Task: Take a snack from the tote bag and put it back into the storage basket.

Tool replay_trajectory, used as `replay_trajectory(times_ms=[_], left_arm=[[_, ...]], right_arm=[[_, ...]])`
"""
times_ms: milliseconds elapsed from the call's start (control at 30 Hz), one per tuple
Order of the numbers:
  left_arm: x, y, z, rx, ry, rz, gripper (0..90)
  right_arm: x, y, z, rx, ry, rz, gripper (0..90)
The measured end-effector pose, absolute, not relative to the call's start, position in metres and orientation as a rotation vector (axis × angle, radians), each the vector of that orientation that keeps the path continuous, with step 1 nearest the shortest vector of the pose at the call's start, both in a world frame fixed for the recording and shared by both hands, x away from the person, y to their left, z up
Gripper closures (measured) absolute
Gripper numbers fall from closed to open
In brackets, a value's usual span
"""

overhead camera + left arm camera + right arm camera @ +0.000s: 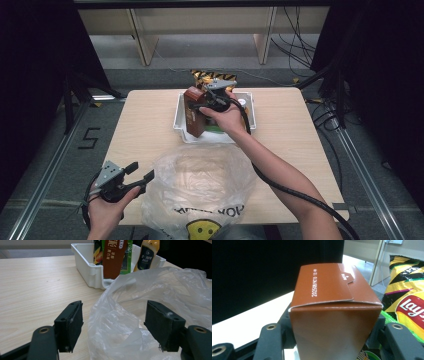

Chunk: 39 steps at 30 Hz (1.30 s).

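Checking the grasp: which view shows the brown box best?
Right gripper view: the brown box is close up between the right gripper jaws, its top flap legible. High view shows it small, above the white bin; left gripper view shows one face.

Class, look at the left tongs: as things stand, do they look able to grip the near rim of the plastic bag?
Probably yes. The left tongs are open, with the plastic bag rim already lying between their pads and nothing else in the gap. The right tongs are busy farther off, holding the brown box.
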<state>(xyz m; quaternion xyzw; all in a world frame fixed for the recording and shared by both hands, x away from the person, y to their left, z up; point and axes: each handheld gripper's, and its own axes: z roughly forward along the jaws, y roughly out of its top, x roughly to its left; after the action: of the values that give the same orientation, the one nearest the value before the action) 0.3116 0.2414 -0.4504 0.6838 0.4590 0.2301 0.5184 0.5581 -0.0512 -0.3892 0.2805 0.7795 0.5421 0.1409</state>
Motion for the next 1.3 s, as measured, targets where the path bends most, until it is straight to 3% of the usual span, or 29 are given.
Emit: replay_trajectory(times_ms=[1300], left_arm=[[0.311, 0.242, -0.451, 1.648, 1.107, 0.555, 30.0]], right_arm=[[0.568, -0.043, -0.405, 0.789, 2.260, 1.497, 43.1]])
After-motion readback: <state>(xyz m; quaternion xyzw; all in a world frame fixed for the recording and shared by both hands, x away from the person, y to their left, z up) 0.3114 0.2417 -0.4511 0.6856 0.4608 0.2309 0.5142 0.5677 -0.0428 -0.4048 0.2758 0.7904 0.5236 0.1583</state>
